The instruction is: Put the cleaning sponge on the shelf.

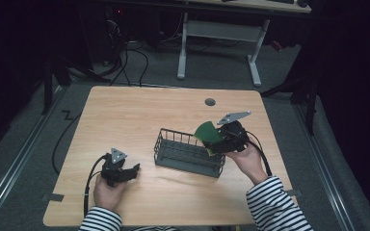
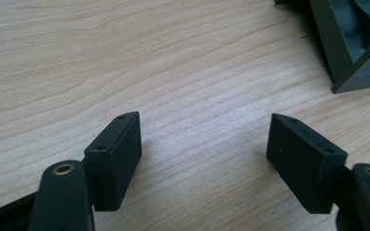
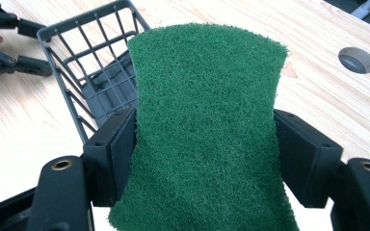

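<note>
Your right tool (image 3: 204, 154) is clamped across the waist of a green scouring pad (image 3: 207, 125), held above the right end of the wire basket (image 1: 189, 153). Your left tool (image 2: 204, 159) rests spread apart on the wooden surface (image 1: 139, 115), left of the basket. No writing is readable.

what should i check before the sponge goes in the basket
1. Right claw shut on the green sponge: ok.
2. Sponge over the wire basket: ok, above its right end.
3. Basket upright on the table: ok.
4. Basket floor free where the sponge would land: cannot tell.
5. Left claw open, holding nothing: ok.
6. Left claw apart from the basket: ok.
</note>
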Available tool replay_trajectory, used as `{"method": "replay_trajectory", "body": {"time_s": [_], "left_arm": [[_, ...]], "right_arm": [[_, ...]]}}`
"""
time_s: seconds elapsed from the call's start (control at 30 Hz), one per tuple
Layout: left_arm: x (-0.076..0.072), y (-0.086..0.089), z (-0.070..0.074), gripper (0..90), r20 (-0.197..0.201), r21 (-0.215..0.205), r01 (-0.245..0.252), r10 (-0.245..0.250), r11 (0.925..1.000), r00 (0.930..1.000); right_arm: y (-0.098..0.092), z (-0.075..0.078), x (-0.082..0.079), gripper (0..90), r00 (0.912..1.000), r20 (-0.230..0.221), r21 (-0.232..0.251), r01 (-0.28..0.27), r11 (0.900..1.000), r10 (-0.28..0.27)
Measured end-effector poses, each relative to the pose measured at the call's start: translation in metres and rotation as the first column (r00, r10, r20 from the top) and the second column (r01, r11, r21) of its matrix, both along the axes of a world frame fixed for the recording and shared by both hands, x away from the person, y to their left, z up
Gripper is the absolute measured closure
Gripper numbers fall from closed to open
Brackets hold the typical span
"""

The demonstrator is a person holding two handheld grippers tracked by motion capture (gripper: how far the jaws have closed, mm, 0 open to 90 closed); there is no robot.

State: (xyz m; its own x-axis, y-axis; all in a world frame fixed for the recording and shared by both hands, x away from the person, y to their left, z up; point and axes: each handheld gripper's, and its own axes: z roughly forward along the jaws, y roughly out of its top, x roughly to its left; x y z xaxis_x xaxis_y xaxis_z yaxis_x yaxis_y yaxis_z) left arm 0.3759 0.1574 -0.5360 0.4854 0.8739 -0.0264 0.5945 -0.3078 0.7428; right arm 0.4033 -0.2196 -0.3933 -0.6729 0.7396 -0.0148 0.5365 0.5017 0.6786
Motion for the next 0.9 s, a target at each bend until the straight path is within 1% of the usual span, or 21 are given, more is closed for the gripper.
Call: {"method": "replay_trajectory", "body": {"time_s": [0.07, 0.17, 0.33, 0.37, 0.5, 0.53, 0.6, 0.67, 0.8, 0.9], "left_arm": [[0.0, 0.0, 0.0, 28.8, 0.002, 0.002, -0.001, 0.001, 1.0, 1.0], [0.0, 0.0, 0.0, 28.8, 0.0, -0.001, 0.0, 0.0, 1.0, 1.0], [0.0, 0.0, 0.0, 28.8, 0.0, 0.001, 0.0, 0.0, 1.0, 1.0], [0.0, 0.0, 0.0, 28.8, 0.001, 0.001, -0.001, 0.001, 1.0, 1.0], [0.0, 0.0, 0.0, 28.8, 0.001, -0.001, -0.001, 0.001, 1.0, 1.0], [0.0, 0.0, 0.0, 28.7, 0.0, -0.001, 0.0, 0.0, 1.0, 1.0], [0.0, 0.0, 0.0, 28.7, 0.001, -0.001, -0.001, 0.001, 1.0, 1.0], [0.0, 0.0, 0.0, 28.7, 0.001, -0.003, -0.001, 0.001, 1.0, 1.0], [0.0, 0.0, 0.0, 28.7, 0.001, -0.003, -0.001, 0.001, 1.0, 1.0], [0.0, 0.0, 0.0, 28.7, 0.001, -0.002, -0.001, 0.001, 1.0, 1.0]], "right_arm": [[0.003, -0.003, 0.001, 28.8, 0.9999, -0.01, -0.004, -0.008, 1.0, 0.007], [0.006, -0.004, 0.001, 28.8, 0.9998, -0.006, -0.022, -0.017, 1.0, 0.017], [0.01, -0.008, 0.002, 28.8, 0.9998, -0.01, -0.026, -0.02, 0.999, 0.02], [0.011, -0.009, 0.003, 28.7, 0.9997, -0.006, -0.036, -0.022, 0.999, 0.022], [0.012, -0.01, 0.002, 28.6, 0.9996, -0.011, -0.048, -0.027, 0.999, 0.026], [0.013, -0.011, 0.002, 28.6, 0.9997, -0.008, -0.059, -0.024, 0.998, 0.023], [0.013, -0.012, 0.003, 28.5, 0.9997, -0.012, -0.053, -0.023, 0.998, 0.023], [0.014, -0.013, 0.002, 28.4, 0.9997, -0.003, -0.07, -0.025, 0.997, 0.025], [0.016, -0.015, 0.003, 28.1, 0.9994, -0.009, -0.081, -0.035, 0.996, 0.034], [0.017, -0.016, 0.003, 28.0, 0.9995, -0.009, -0.089, -0.03, 0.996, 0.029]]}}
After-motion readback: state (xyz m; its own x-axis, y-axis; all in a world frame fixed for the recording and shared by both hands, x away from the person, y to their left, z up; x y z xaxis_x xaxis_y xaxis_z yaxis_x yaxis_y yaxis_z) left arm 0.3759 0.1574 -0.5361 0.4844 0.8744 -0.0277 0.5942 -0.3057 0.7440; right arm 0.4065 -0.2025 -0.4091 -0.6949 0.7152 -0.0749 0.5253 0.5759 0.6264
